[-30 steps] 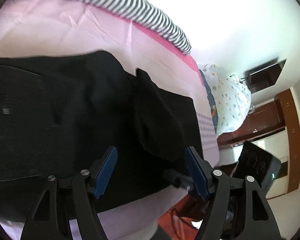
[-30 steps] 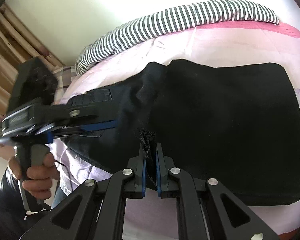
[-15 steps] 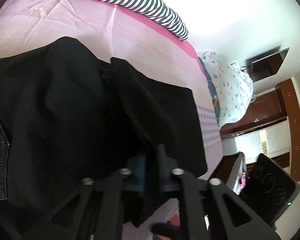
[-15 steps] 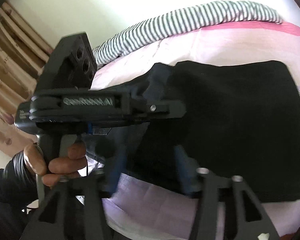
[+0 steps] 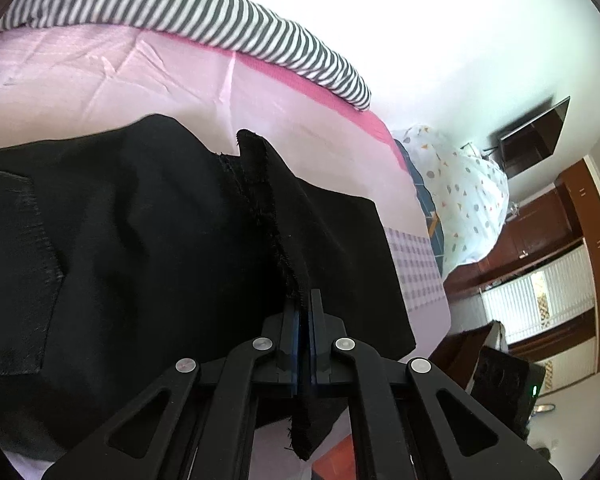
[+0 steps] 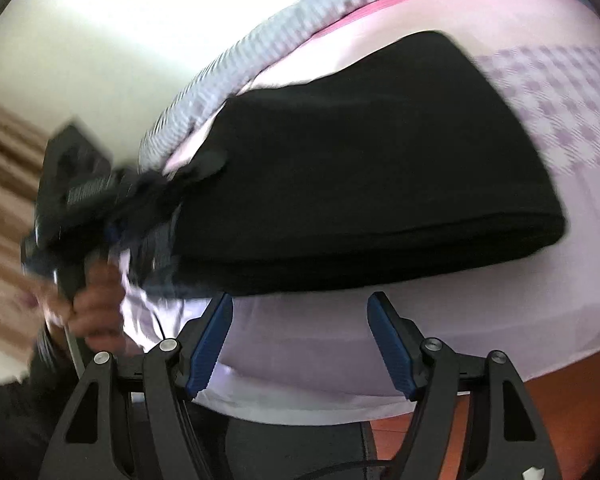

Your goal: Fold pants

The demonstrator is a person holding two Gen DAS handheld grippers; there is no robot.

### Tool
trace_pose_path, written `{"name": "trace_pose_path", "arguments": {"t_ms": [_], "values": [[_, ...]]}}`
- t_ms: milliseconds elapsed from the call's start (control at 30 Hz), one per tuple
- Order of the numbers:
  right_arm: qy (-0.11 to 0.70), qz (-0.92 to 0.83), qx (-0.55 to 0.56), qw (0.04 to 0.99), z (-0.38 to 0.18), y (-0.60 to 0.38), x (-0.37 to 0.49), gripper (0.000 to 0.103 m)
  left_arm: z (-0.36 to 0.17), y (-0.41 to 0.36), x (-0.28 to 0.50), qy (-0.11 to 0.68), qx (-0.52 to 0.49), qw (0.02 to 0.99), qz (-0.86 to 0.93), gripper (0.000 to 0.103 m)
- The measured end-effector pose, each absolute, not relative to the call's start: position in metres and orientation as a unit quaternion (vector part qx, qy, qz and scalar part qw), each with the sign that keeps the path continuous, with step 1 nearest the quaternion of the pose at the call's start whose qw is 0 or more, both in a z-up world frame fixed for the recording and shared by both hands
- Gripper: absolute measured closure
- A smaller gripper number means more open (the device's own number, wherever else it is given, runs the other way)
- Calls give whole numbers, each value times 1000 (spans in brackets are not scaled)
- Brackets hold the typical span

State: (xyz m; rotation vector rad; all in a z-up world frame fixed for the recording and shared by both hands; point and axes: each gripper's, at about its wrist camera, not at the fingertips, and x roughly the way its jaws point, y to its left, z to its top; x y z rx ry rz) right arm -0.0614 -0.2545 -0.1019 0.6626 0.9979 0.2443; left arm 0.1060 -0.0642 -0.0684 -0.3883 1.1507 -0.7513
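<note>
While black pants (image 5: 148, 248) are being spread across a pink bedsheet (image 5: 112, 76) through the centre and left of the left wrist frame, a raised frayed seam is being clamped by the left gripper (image 5: 304, 312) at lower centre, its jaws clenched on the cloth. A striped pillow (image 5: 204, 20) is being shown along the upper left. Across the blurred right wrist frame, the folded pants (image 6: 380, 168) are being seen at centre, while the right gripper (image 6: 300, 320) is being opened below them over bare sheet, nothing between its blue pads (image 6: 212, 344). A hand (image 6: 94, 312) is being glimpsed at lower left.
</note>
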Motion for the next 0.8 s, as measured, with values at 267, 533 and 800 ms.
{"name": "trace_pose_path", "arguments": {"t_ms": [267,533,800], "values": [[465,105,302,826,-91,-269,-66,35,-85,-47,99,545,-117,776,-294,100],[425,84,255,865,-57,-270,-53,37,-80,-70,89,528,30,799,-287,92],[429,-16,128,894,-50,-269,-11,47,-47,-58,83,452,41,853,-256,70]]}}
